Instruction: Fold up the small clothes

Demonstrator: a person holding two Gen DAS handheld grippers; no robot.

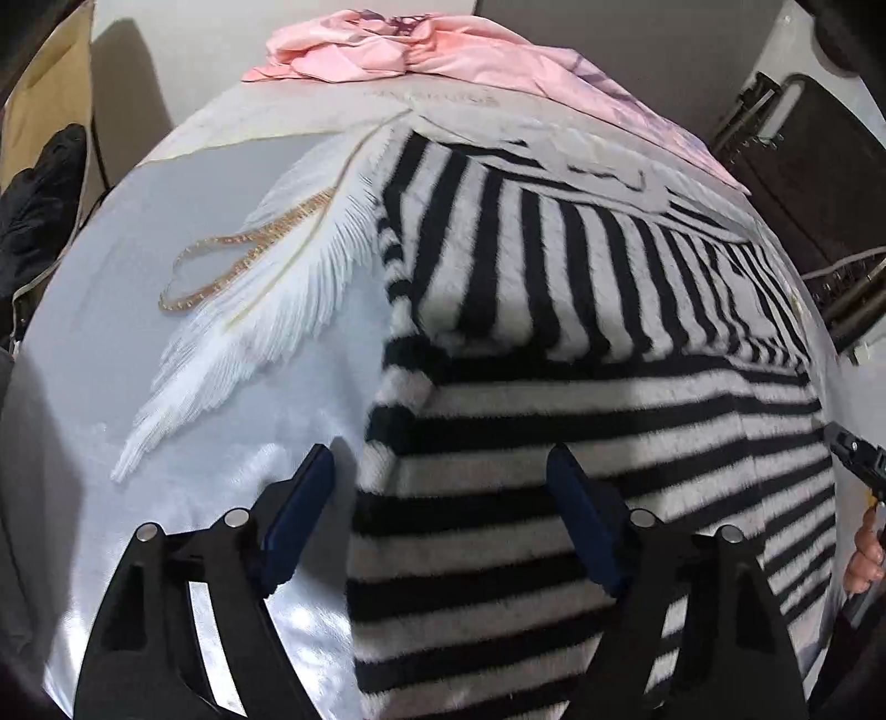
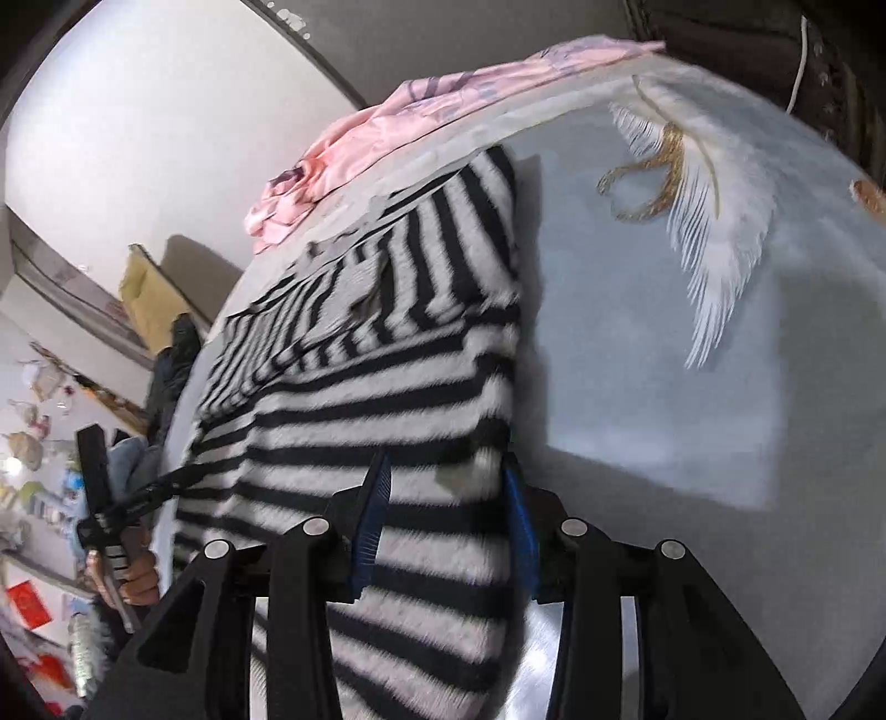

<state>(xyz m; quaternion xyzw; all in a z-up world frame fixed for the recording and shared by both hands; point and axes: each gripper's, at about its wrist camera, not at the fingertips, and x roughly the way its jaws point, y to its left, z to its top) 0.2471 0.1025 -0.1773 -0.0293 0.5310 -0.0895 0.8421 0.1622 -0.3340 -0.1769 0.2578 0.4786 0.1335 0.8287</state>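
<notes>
Right gripper [image 2: 446, 498] seemingly clamps fuzzy black-white striped sweater [image 2: 387, 399] edge; left gripper [image 1: 443, 487] spread above it

- My right gripper [image 2: 446, 520] has its blue fingers [image 2: 372, 520] on either side of the striped sweater's [image 2: 387, 387] edge; I can't tell whether they press it
- The sweater lies folded on the feather-print worktop [image 2: 664, 343]
- A pink garment [image 2: 354, 149] is bunched beyond it
- At left, a hand [image 2: 133, 576] holds the other gripper [image 2: 99, 487]

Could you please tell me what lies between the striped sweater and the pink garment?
Only a bare strip of the pale cloth separates the sweater from the pink garment, seen in the left wrist view.
</notes>
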